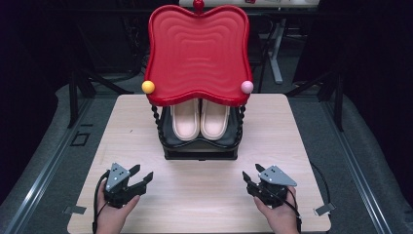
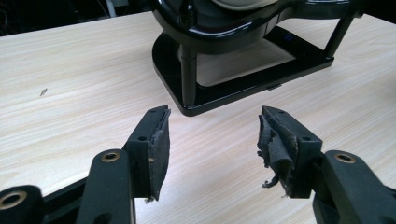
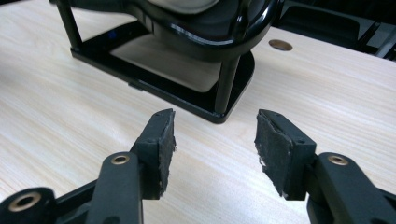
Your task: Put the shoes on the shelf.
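Note:
A tiered stand with a black base stands mid-table. Its red wavy top tray carries a yellow ball and a pink ball at its front corners. A pair of cream slippers lies on the black lower shelf. My left gripper rests near the table's front left, open and empty, pointing at the stand's base. My right gripper sits at the front right, open too, nothing between its pads, facing the stand's corner post.
The light wooden table has bare room between the two grippers and in front of the stand. A round cable hole sits beyond the stand's right side. Dark floor and frame legs surround the table.

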Demonstrator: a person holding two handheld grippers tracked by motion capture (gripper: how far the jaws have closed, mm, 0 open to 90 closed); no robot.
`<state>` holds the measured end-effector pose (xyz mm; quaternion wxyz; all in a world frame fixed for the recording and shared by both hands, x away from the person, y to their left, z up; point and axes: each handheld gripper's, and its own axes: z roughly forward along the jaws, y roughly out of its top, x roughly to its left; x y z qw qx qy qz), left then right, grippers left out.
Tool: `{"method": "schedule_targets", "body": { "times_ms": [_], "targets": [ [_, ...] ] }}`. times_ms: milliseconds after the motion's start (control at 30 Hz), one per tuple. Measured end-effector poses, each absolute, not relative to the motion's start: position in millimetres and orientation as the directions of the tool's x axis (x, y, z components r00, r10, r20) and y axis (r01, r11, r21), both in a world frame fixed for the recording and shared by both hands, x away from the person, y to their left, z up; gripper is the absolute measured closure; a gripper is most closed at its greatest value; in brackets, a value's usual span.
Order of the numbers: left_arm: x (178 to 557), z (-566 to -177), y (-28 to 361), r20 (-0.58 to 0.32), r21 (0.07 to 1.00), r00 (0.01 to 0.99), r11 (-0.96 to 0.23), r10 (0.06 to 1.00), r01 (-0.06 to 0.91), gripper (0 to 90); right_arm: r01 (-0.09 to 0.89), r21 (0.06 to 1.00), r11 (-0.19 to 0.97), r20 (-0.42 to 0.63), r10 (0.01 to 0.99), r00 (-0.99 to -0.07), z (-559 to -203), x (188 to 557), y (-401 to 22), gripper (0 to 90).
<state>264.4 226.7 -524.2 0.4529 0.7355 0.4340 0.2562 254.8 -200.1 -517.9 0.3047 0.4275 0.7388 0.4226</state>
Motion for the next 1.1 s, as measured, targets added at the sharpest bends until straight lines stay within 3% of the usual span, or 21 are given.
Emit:
{"method": "schedule_targets", "body": {
  "times_ms": [1100],
  "targets": [
    [277, -560, 235, -0.055, 0.844, 0.473, -0.212, 0.879, 0.492, 42.4, 0.444, 0.837, 0.321, -0.059, 0.859, -0.509, -561, 269, -198, 40.9]
  ]
}}
